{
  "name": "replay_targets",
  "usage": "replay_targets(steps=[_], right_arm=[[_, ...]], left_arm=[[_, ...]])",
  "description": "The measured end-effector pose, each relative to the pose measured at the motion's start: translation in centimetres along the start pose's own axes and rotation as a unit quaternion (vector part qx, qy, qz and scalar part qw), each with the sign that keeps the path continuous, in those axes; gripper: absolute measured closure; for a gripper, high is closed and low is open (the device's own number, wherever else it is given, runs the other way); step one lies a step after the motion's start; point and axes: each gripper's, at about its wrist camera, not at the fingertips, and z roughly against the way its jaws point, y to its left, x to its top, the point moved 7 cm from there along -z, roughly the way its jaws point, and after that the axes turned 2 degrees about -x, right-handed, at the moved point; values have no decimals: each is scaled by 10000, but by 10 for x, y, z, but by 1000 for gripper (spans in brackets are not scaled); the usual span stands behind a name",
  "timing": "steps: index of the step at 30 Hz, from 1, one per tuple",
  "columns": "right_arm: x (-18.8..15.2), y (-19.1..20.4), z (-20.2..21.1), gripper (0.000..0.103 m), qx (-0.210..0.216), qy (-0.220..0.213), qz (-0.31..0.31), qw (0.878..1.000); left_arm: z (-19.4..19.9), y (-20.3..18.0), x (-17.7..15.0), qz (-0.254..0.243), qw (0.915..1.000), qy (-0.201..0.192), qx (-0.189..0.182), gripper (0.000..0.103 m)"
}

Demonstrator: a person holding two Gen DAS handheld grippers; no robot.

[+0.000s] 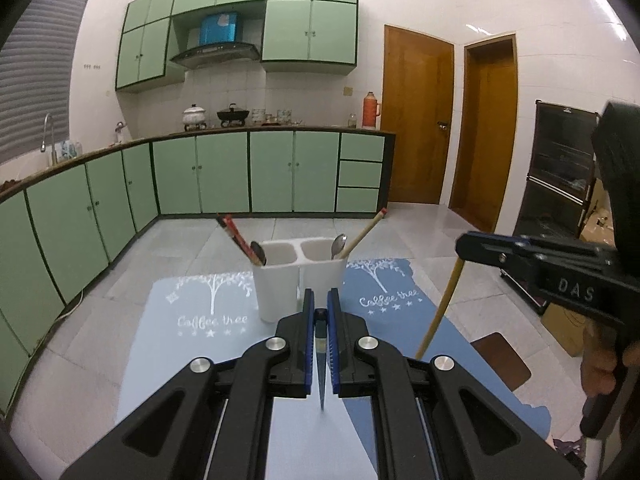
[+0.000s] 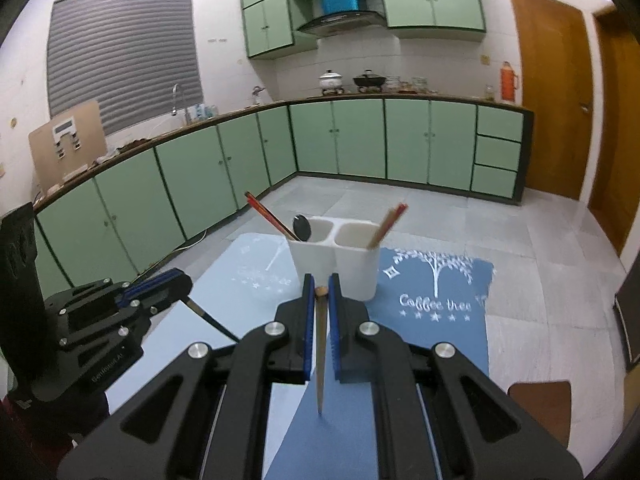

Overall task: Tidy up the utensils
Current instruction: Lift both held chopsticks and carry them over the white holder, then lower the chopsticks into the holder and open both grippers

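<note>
A white two-compartment utensil holder (image 1: pixel 298 280) (image 2: pixel 334 268) stands on blue mats. Its left compartment holds red chopsticks (image 1: pixel 236 236) (image 2: pixel 268 216) and a dark spoon (image 1: pixel 258 253) (image 2: pixel 302 228). Its right compartment holds a metal spoon (image 1: pixel 339 245) and a wooden chopstick (image 1: pixel 366 232) (image 2: pixel 388 220). My left gripper (image 1: pixel 321 300) is shut on a dark chopstick (image 1: pixel 321 364), just before the holder. My right gripper (image 2: pixel 321 284) is shut on a wooden chopstick (image 2: pixel 320 360), also near the holder. The right gripper also shows in the left wrist view (image 1: pixel 472 246), holding its yellowish chopstick (image 1: pixel 440 308).
Two blue "Coffee tree" mats (image 1: pixel 192 320) (image 2: pixel 436 304) cover the table. Green kitchen cabinets (image 1: pixel 224 176), a counter with pots (image 2: pixel 348 80), and wooden doors (image 1: pixel 416 116) stand beyond. A brown coaster (image 2: pixel 540 404) lies at the right.
</note>
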Motion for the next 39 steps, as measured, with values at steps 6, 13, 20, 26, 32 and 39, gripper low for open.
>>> replay_targets(steps=[6,13,20,26,32,39], right_arm=[[31,-1,5,97,172,-116,94,9997],[85,-10,1,97,138,-409,168,9989],[141,-24,-19,97,-10,-710,144,9974],[178,-37,-46,97,-194,-950,135,9952],[184,-54,-92,97,-288,-933,-18,9952],[148,-62,-144,97,-186,-468,-124,9987]], left_arm=[[4,-2,20,-111,9998,-154,-99,97],[0,-2,65,-325,9981,-529,-45,97],[-21,8,122,-348,9949,-945,81,97],[-48,22,163,-296,9910,-1283,224,97],[-95,36,169,-228,9918,-1225,294,97],[-147,54,132,-42,9974,-680,239,97]])
